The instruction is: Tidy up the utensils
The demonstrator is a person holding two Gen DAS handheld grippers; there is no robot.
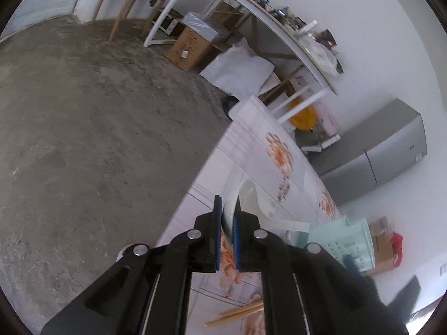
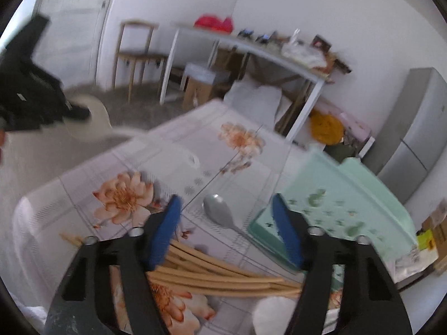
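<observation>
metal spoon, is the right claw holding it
No, the metal spoon lies on the table between the open right claw, touching neither pad.

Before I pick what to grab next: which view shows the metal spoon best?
The right wrist view. The metal spoon lies in plain sight on the flowered tablecloth, bowl up, ahead of the open right gripper, beside the chopsticks. The left wrist view does not show it at all.
</observation>
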